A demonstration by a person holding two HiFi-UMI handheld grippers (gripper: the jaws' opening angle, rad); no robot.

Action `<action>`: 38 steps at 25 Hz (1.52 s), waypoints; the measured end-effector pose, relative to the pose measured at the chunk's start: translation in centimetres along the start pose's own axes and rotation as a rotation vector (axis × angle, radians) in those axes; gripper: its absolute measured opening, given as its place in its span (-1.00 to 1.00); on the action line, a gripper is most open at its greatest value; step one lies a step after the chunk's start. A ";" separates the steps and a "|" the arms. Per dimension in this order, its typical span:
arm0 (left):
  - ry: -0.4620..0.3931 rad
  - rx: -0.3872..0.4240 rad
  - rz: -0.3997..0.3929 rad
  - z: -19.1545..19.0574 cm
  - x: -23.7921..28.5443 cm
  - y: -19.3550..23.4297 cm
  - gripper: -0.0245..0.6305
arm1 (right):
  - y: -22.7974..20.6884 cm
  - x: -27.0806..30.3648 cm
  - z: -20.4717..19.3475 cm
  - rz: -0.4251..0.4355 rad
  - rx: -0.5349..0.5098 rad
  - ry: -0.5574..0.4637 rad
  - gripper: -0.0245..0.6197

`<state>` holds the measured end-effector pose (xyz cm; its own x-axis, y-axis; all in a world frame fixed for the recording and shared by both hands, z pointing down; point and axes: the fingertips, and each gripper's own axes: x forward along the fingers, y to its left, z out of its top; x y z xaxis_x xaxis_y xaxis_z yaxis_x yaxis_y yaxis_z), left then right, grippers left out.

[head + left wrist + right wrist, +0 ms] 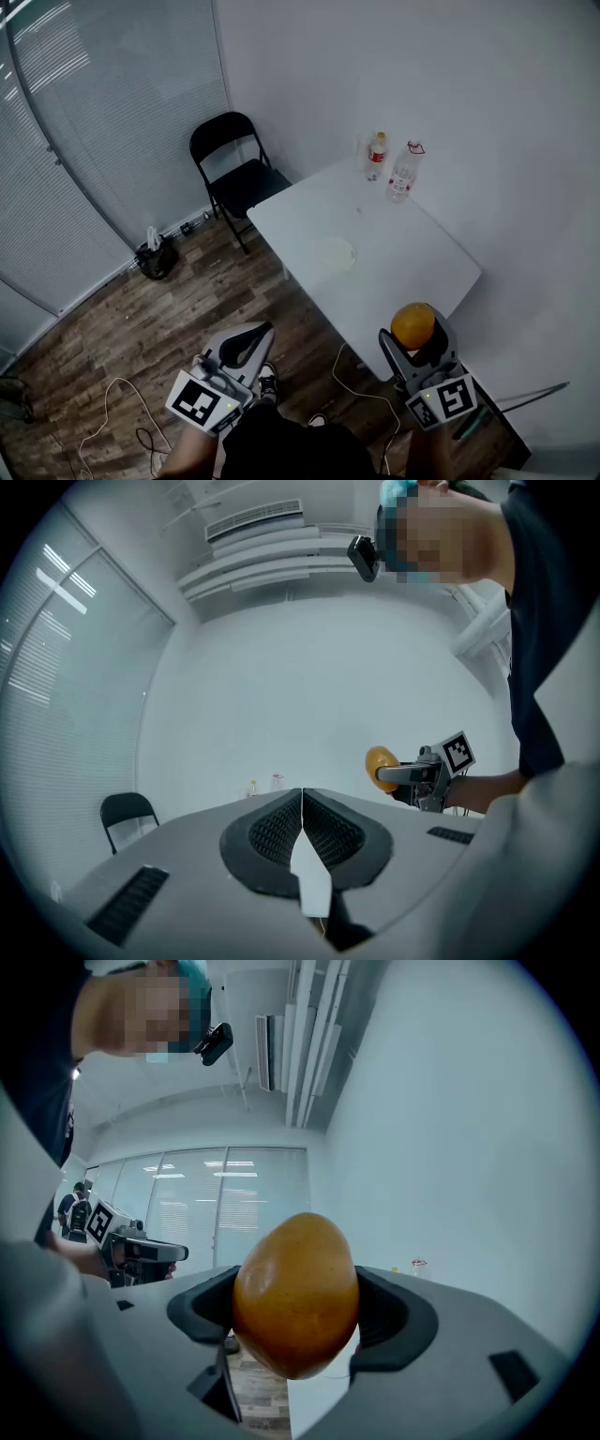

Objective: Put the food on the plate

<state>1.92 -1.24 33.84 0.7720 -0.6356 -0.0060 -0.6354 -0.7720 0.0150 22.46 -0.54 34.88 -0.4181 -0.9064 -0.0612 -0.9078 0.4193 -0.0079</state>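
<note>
An orange mango-like fruit sits clamped between the jaws of my right gripper, held near the front right corner of the white table. In the right gripper view the fruit fills the gap between both pads. A pale white plate lies on the table's left-middle part, well ahead of the fruit. My left gripper is shut with nothing in it, held low over the wooden floor left of the table; its jaws meet edge to edge. From there the fruit shows at the right.
Two plastic bottles stand at the table's far end by the wall. A black folding chair stands beyond the table's left corner. A dark bag and cables lie on the wooden floor.
</note>
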 end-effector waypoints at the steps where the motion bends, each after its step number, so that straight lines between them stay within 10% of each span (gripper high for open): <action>1: 0.000 0.002 -0.013 -0.3 0.5 0.9 -0.85 | -0.2 0.8 -0.2 -0.011 -0.004 0.006 0.23; 18: 0.046 -0.017 -0.129 -2.5 9.0 22.9 -0.85 | -2.1 21.0 -3.2 -0.180 -0.040 0.132 0.23; 29: 0.081 -0.105 -0.125 -4.8 12.7 26.0 -0.85 | -6.7 27.5 -8.5 -0.171 -0.018 0.274 0.23; 38: 0.116 -0.097 -0.047 -7.0 14.2 25.6 -0.85 | -11.3 32.0 -20.3 -0.128 0.015 0.519 0.23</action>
<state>-3.25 -30.00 41.15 0.8011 -0.5889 0.1069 -0.5983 -0.7932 0.1138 18.69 -35.38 53.25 -0.2687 -0.8553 0.4430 -0.9536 0.3010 0.0026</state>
